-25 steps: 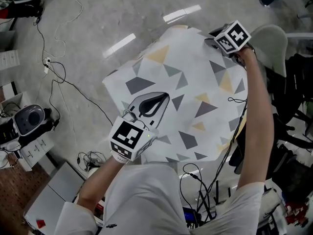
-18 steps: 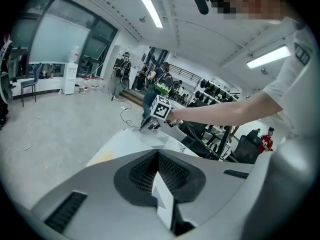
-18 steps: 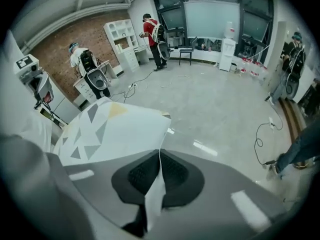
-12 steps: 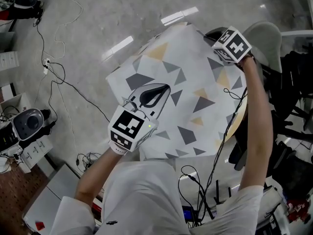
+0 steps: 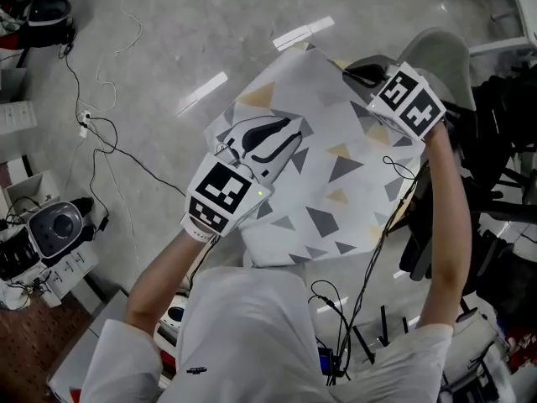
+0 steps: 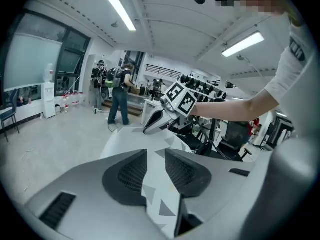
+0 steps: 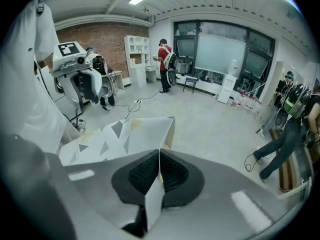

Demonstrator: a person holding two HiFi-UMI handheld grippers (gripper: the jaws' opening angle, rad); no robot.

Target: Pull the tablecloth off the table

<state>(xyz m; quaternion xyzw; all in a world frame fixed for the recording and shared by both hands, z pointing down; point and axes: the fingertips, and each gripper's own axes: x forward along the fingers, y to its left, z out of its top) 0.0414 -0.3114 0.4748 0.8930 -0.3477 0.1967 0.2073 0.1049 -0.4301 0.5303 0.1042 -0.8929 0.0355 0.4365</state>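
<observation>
The tablecloth (image 5: pixel 336 183) is white with grey and yellow triangles and hangs lifted between both grippers. My left gripper (image 5: pixel 256 141) is at the cloth's left edge. Its jaws are opening, and cloth (image 6: pixel 131 138) runs through the gap between the pads (image 6: pixel 126 176). My right gripper (image 5: pixel 367 72) is at the far right corner. It is shut on a thin fold of the cloth (image 7: pixel 125 134), which is pinched between its pads (image 7: pixel 172 173). In the left gripper view the right gripper (image 6: pixel 154 123) holds the far edge up. The table underneath is almost wholly hidden.
A pale chair (image 5: pixel 449 53) stands just beyond the right gripper. Black chairs and gear (image 5: pixel 503 166) crowd the right side. Cables (image 5: pixel 101 128) trail over the grey floor at left, by boxes and a device (image 5: pixel 52 225). People (image 6: pixel 119 96) stand farther off in the room.
Both grippers and the cloth have shifted up and to the right in the head view. The cloth now looks narrower and more folded. The left gripper sits farther along the cloth's left edge.
</observation>
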